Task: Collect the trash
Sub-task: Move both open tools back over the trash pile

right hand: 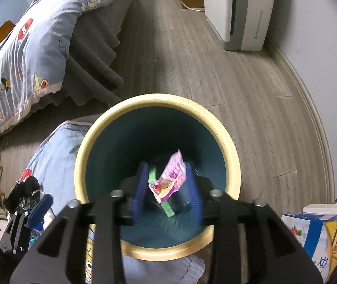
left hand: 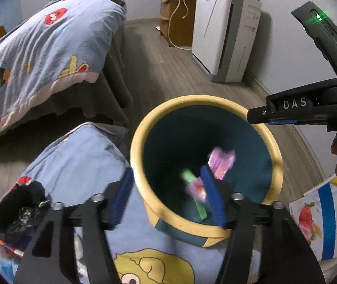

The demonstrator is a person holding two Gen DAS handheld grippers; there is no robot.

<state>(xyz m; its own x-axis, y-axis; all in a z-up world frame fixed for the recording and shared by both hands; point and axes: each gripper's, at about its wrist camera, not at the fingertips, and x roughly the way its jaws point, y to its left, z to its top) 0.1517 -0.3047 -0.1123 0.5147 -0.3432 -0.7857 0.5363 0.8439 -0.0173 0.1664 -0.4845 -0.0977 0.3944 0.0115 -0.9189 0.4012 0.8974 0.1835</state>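
Bin [right hand: 230, 165], yellow rim: pink wrapper [right hand: 170, 179] and green wrapper [right hand: 167, 208] dropping inside; right gripper [right hand: 166, 189] and left gripper [left hand: 168, 198] both parted, empty; keep jaws over the mouth until wrappers settle

Both claws [left hand: 168, 197] [right hand: 167, 188] agape, pointing down

Both grippers are black plastic frames with silver screws and ribbed blue fingers [left hand: 121, 201]; the right gripper [right hand: 166, 189] is lettered "DAS".

A pink wrapper [right hand: 170, 177] and green wrapper [right hand: 167, 207] lie inside the yellow-rimmed bin [right hand: 111, 123].
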